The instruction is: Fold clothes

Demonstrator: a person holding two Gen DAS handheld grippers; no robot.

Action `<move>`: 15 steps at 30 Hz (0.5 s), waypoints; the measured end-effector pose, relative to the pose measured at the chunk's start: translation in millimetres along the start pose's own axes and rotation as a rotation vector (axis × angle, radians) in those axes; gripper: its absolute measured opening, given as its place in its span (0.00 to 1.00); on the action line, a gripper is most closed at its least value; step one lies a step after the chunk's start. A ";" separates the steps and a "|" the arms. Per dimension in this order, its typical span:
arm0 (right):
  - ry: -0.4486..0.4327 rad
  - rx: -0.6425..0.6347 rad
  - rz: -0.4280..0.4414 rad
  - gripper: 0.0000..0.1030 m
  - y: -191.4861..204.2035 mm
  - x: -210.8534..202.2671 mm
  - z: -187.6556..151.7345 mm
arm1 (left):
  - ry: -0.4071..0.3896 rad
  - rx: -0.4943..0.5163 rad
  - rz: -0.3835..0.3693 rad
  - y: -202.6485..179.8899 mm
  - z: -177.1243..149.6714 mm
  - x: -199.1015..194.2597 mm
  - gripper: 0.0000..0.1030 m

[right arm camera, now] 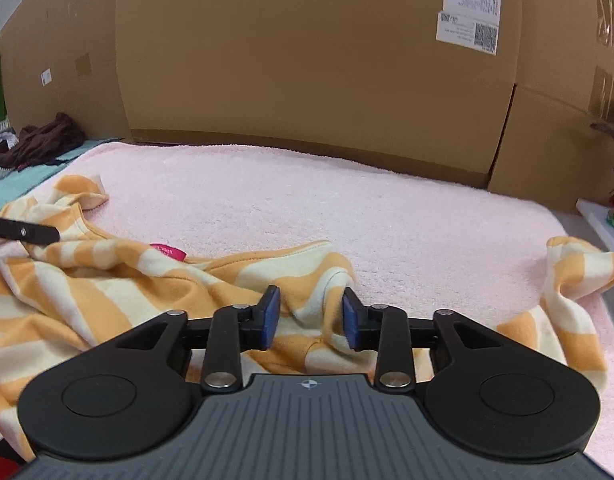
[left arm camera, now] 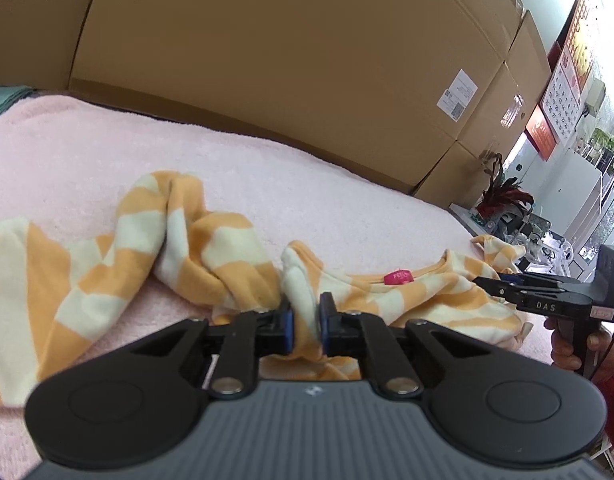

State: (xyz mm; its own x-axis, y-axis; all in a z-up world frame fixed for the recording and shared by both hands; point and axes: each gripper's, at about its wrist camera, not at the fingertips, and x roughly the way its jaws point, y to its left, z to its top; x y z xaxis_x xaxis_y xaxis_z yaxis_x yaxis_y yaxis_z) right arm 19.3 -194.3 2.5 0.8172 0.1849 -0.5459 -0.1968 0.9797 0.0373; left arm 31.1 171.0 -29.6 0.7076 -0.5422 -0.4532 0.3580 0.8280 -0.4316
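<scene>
Orange-and-cream striped top point(left arm camera: 211, 256), fleecy looking, is sprawled in a crumpled heap over a pink towel point(left arm camera: 107, 148) that covers the surface. Left wrist view first: the left gripper point(left arm camera: 307, 326) sits at about 6 o'clock and its jaws are clamped on a bunched fold of the top, blue pads pressing the fabric from both sides. A sleeve trails off toward 9 o'clock. The neckline with its pink label point(left arm camera: 396, 277) lies at roughly 3 o'clock from the pinch. Further out at 3 o'clock the right gripper point(left arm camera: 489, 285) comes in low over the cloth, with a hand point(left arm camera: 579, 344) wrapped around its grip. Big cardboard boxes point(left arm camera: 307, 60) fill the whole back.

Right wrist view: the right gripper point(right arm camera: 310, 316) has its jaws apart, a ridge of the top point(right arm camera: 107, 300) sitting loose between the pads and not being squeezed. Pink label point(right arm camera: 169, 253) is at around 10 o'clock, and a black finger of the left gripper point(right arm camera: 23, 233) pokes in at 9 o'clock. Another bit of the top lies at 3 o'clock near the towel's point(right arm camera: 347, 200) edge. Same boxes point(right arm camera: 307, 60) behind, plus a dark brown garment point(right arm camera: 43, 140) at 10 o'clock.
</scene>
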 end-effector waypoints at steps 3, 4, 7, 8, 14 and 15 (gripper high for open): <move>0.038 0.071 0.034 0.47 -10.0 12.2 8.0 | 0.008 0.004 -0.005 0.1 1.9 1.1 0.21; 0.045 0.082 0.037 0.47 -12.5 16.6 9.9 | 0.009 0.010 -0.001 -0.5 2.4 2.4 0.21; 0.070 0.150 0.043 0.47 -19.5 30.6 13.1 | 0.013 0.034 0.026 -3.4 2.8 9.4 0.16; 0.068 0.167 0.042 0.46 -20.6 32.3 12.5 | 0.014 0.037 0.037 -3.6 2.4 11.8 0.11; 0.032 0.231 0.053 0.13 -22.3 19.6 5.8 | -0.028 0.007 0.051 -2.4 -0.1 5.8 0.01; 0.002 0.219 0.047 0.13 -20.4 10.5 5.1 | -0.047 0.002 0.045 -3.3 0.3 1.9 0.01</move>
State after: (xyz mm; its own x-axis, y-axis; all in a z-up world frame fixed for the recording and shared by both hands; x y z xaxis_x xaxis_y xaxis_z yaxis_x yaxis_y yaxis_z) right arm 34.6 -211.9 0.3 0.8089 0.2305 -0.5408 -0.1117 0.9634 0.2436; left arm 31.5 167.3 -28.7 0.7506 -0.4973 -0.4349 0.3266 0.8516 -0.4101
